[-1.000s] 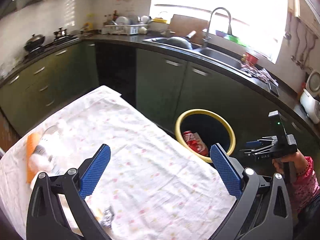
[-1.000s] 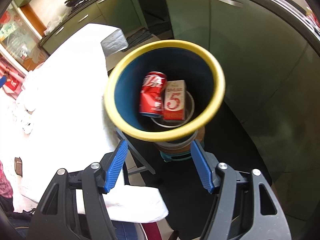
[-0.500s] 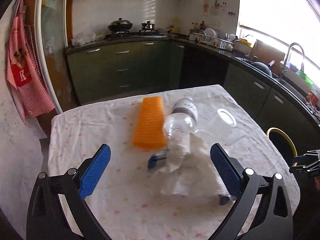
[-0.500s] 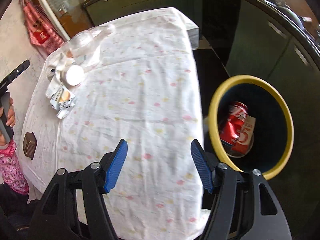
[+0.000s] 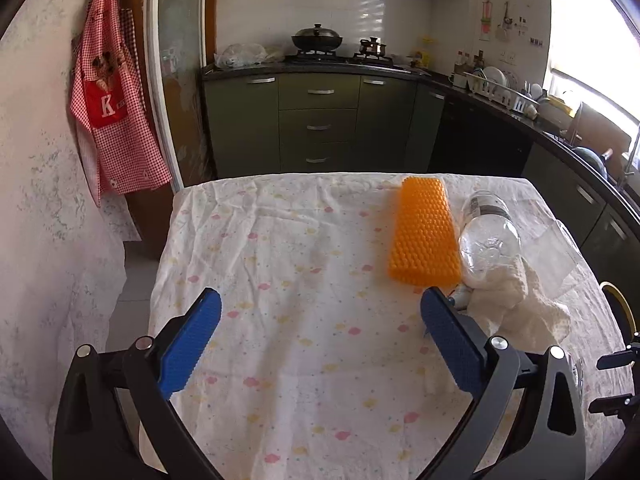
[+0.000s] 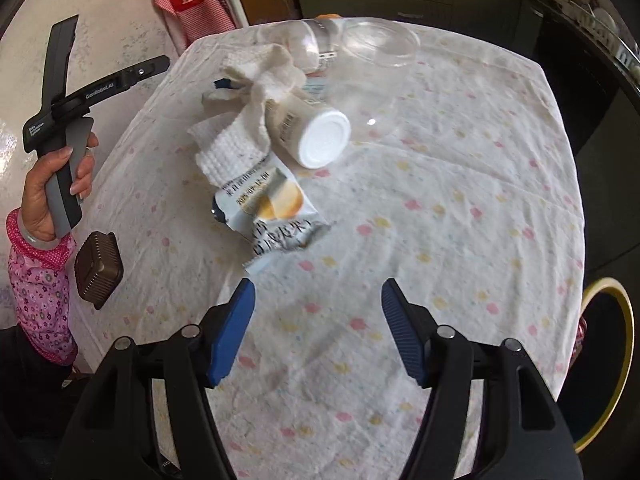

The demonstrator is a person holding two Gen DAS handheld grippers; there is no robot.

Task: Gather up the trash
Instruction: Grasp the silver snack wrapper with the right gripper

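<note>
Left wrist: left gripper (image 5: pixel 320 328) spread, empty, over bare bench cloth (image 5: pixel 280 280), orange ribbed block (image 5: pixel 422 232) and clear plastic bottle (image 5: pixel 488 236) near right edge; right wrist: right gripper (image 6: pixel 318 312) spread, empty, crumpled foil snack wrapper (image 6: pixel 272 216) just ahead, yellow-rimmed bin (image 6: pixel 612 360) beyond right edge.

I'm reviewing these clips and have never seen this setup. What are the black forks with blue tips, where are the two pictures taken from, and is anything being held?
No robot here: a person holds a hand-held gripper in each hand, with a camera on each looking along its blue fingers. One picture is from the left gripper, the other from the right gripper. Both stand open and empty over a clothed table. On it lie an orange block, a clear bottle, a white cloth, a white-capped container, a snack wrapper and a brown tray. A yellow-rimmed bin stands beside the table.
</note>
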